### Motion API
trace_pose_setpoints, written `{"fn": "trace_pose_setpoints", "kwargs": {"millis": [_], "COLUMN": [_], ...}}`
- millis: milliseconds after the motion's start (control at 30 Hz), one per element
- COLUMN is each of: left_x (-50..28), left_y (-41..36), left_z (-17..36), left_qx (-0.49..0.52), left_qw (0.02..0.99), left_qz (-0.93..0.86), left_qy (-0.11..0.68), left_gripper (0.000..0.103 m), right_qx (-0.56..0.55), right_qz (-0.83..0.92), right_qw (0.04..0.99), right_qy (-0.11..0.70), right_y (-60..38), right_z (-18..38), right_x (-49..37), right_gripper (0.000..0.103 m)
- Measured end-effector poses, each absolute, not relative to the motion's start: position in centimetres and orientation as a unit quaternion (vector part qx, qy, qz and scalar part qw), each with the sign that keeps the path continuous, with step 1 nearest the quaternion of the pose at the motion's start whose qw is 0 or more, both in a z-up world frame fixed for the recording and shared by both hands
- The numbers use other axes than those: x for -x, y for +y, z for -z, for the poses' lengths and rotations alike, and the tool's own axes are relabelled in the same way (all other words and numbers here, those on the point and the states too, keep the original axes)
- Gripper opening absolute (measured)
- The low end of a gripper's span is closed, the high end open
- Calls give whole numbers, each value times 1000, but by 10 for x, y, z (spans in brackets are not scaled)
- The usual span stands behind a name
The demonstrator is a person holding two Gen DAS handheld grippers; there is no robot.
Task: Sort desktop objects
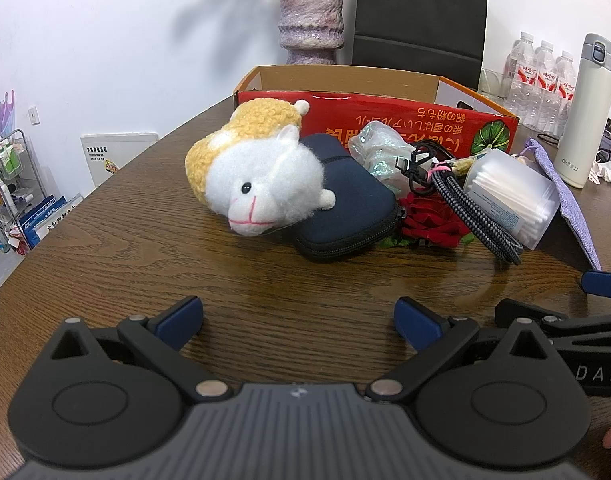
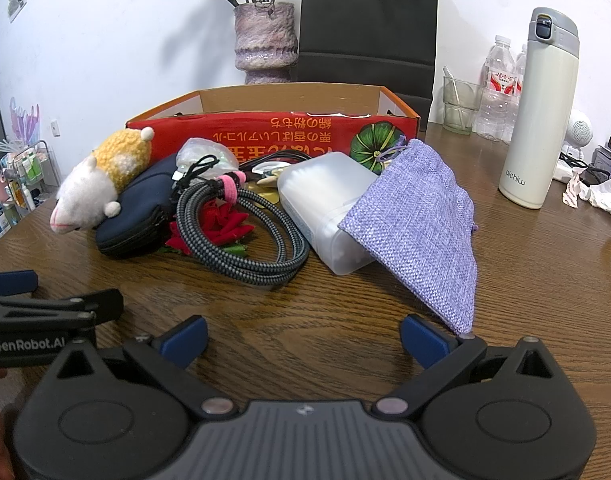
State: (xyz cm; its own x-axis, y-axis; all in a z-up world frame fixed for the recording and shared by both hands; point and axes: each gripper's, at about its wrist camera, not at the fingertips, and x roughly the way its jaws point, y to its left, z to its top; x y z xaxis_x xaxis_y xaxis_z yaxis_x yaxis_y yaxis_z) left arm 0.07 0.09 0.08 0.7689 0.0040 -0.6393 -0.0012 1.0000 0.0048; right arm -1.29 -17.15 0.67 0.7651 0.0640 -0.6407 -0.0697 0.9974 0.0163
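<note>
Left tongs (image 1: 298, 320) and right tongs (image 2: 303, 338), both wide apart and empty, face the soft, light white-and-yellow plush alpaca (image 1: 257, 176) mid-worktop (image 1: 145, 264), best pinched across its body.

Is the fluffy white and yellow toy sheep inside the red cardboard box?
No, the fluffy white and yellow toy sheep lies outside the red cardboard box, on the brown wooden table, leaning on a dark blue zip pouch.

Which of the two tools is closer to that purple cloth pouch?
The right tool. The purple woven cloth pouch lies just ahead of its right finger, its lower corner almost touching. The left tool sits farther left, facing the white and yellow plush toy.
</note>
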Motion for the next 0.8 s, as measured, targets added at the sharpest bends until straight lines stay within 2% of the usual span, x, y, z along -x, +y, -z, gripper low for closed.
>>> {"fn": "trace_pose_setpoints", "kwargs": {"millis": [367,500,600,733,800], "left_x": [5,3,-10,-37,-58], "left_y": [10,23,34,45,51], "left_z": [-5,-25,-40,-49,-47], "left_qx": [7,48,80,94,104], "left_qw": [946,950,952,953,950], "left_qz": [-5,16,18,-4,-5], "left_qy": [324,309,293,287,296], "left_gripper": [103,103,103,103,103], "right_qx": [-19,-40,-36,-18,-28], "right_qz": [-60,-91,-92,-80,-70], "right_qw": [941,955,966,966,966], "right_qy": [333,281,239,244,246], "right_y": [-181,-193,-195,-195,-204], "right_z": [-14,-41,-56,-56,-55], "right_x": [27,39,35,15,4], "right_gripper": [102,100,100,92,92]}}
